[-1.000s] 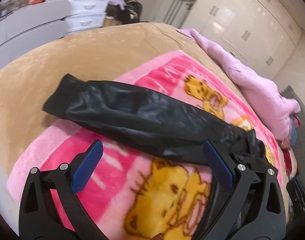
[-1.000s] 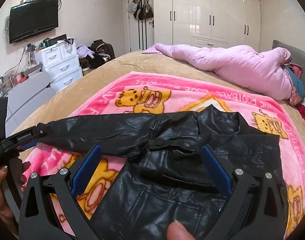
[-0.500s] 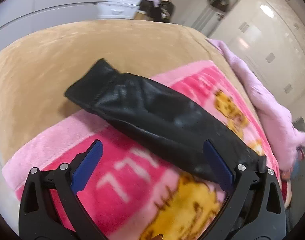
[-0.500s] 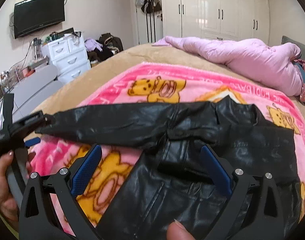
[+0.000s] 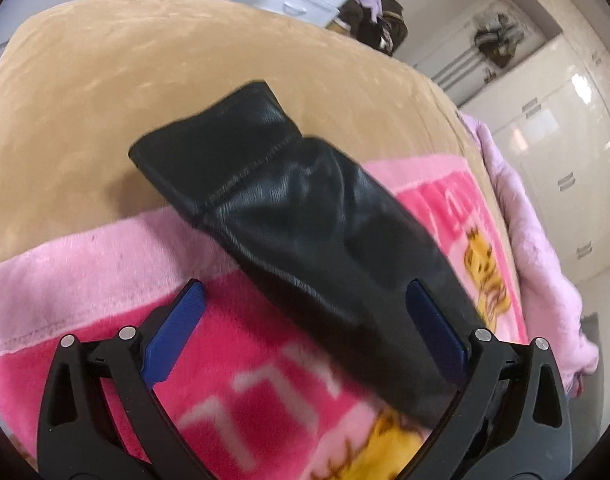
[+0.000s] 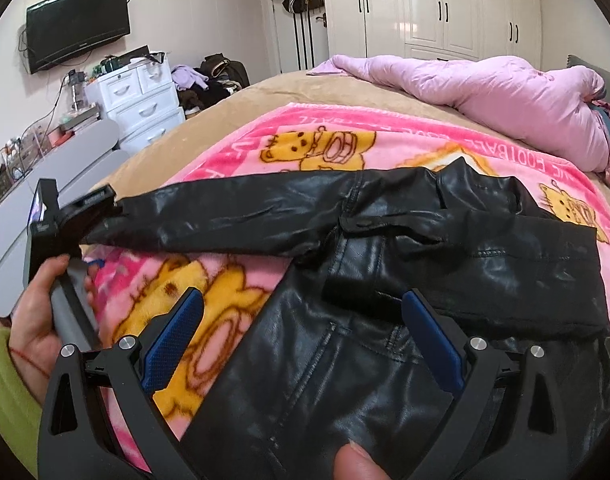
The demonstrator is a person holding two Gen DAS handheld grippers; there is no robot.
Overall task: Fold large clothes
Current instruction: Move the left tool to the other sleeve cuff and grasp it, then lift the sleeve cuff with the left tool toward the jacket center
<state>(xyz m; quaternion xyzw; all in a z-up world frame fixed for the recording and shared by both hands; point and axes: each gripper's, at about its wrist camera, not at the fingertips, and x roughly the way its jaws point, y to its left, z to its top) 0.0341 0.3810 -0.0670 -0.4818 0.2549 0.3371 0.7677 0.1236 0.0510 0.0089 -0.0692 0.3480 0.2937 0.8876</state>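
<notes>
A black leather jacket (image 6: 405,264) was laid flat on the pink cartoon-print fleece blanket (image 6: 225,296), one sleeve (image 5: 305,216) stretched past the blanket's edge. The left gripper (image 5: 305,344) was held wide open over that sleeve, gripping nothing. The right gripper (image 6: 301,336) was likewise spread wide and empty above the jacket's body.

The left gripper (image 5: 305,322) has its jaws spread wide, blue pads (image 5: 173,340) angled outward, nothing between them. The right gripper (image 6: 303,328) is likewise spread wide and empty. Off to the right gripper's left, the left hand (image 6: 37,312) wraps the other tool's grey handle, green cuff at the wrist.
</notes>
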